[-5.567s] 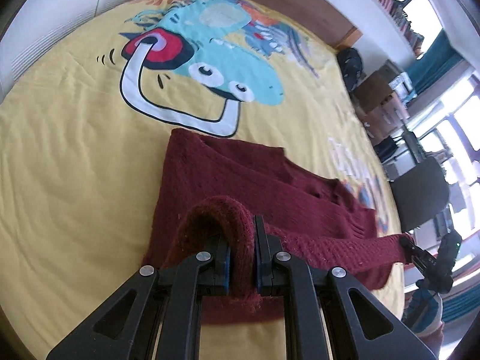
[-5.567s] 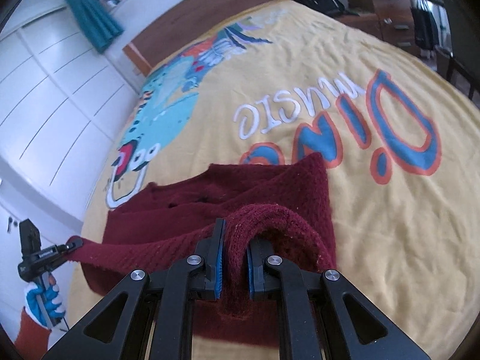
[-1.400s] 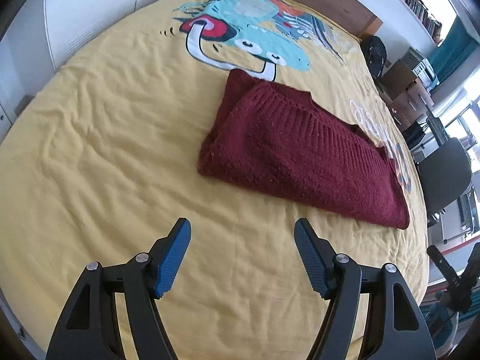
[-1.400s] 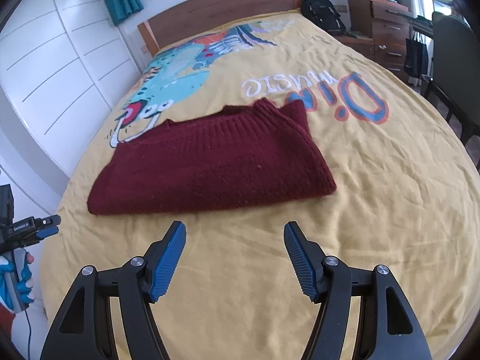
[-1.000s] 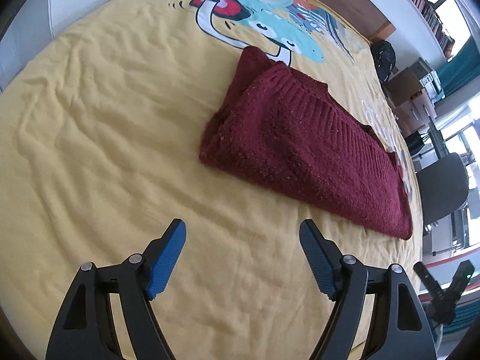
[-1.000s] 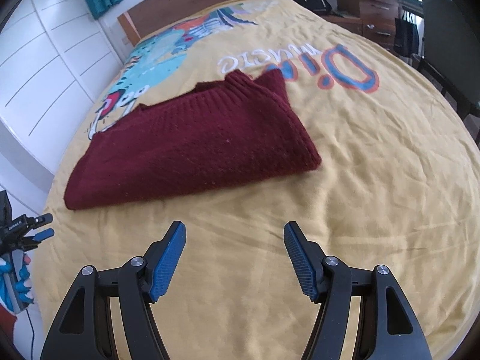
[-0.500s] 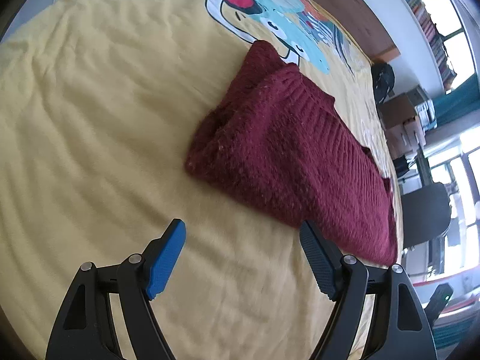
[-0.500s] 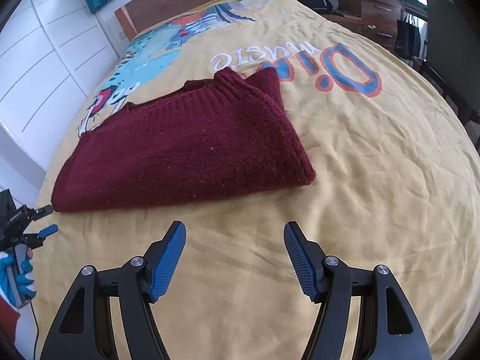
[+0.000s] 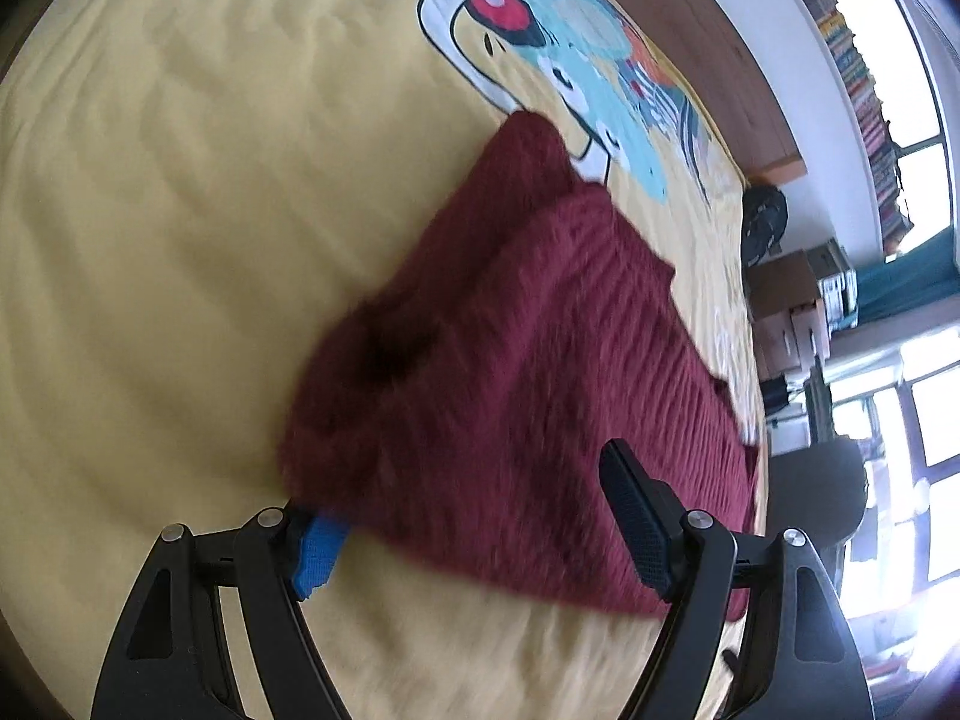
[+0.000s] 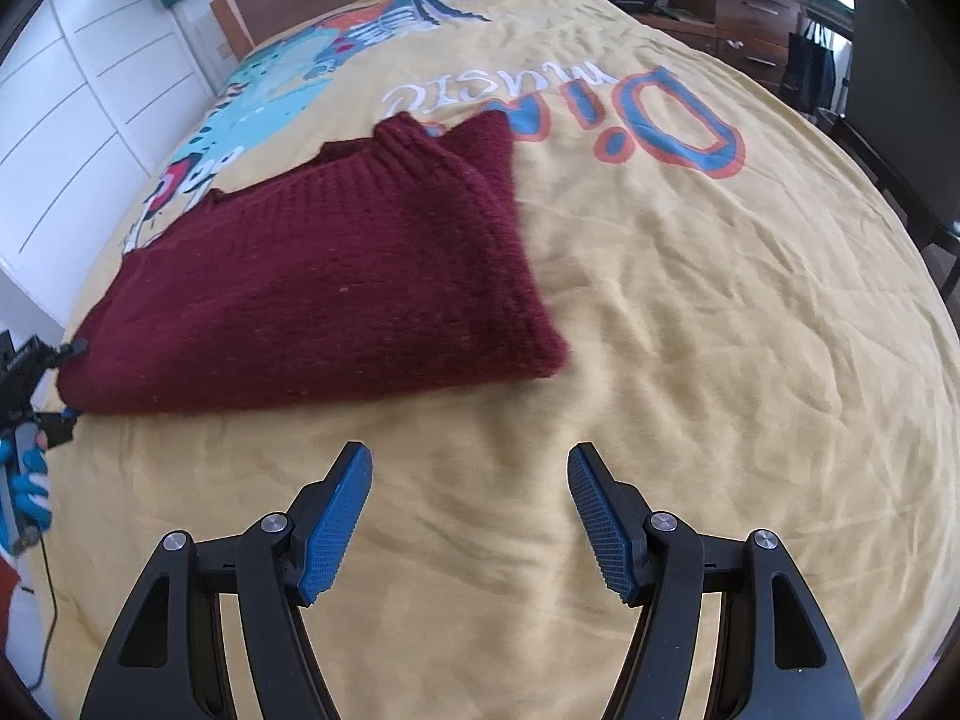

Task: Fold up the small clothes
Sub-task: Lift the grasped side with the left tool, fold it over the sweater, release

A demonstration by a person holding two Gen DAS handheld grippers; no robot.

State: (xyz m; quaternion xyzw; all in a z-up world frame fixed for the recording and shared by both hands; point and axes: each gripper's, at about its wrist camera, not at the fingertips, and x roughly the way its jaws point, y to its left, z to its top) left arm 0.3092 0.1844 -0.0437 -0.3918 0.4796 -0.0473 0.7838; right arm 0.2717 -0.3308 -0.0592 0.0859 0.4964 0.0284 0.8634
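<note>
The yellow bedspread (image 10: 690, 312) fills both views, and on it the maroon sweater (image 10: 324, 276) is now seen lying flat as a long folded band, where a few seconds ago its near hem was being carried up and over, pinched at both ends. That first fold is judged done, and a second one, end to end, looks to be what is being set up. The sweater has loomed much larger in the left wrist view within the last second, blurred by the approach, and its near left corner is now reached: the left gripper (image 9: 474, 525) is tilted steeply down at the bed, its jaws spread wide, the blue-padded finger (image 9: 315, 558) tucked under the sweater's edge and the other finger lying over the knit, nothing yet pinched. The right gripper (image 10: 471, 525) is brought in less far; it is held pointing down over bare bedspread just short of the sweater's right end, jaws likewise spread and empty. At the left rim of the right view, a blue-gloved hand (image 10: 27, 489) is seen holding the other tool.
</note>
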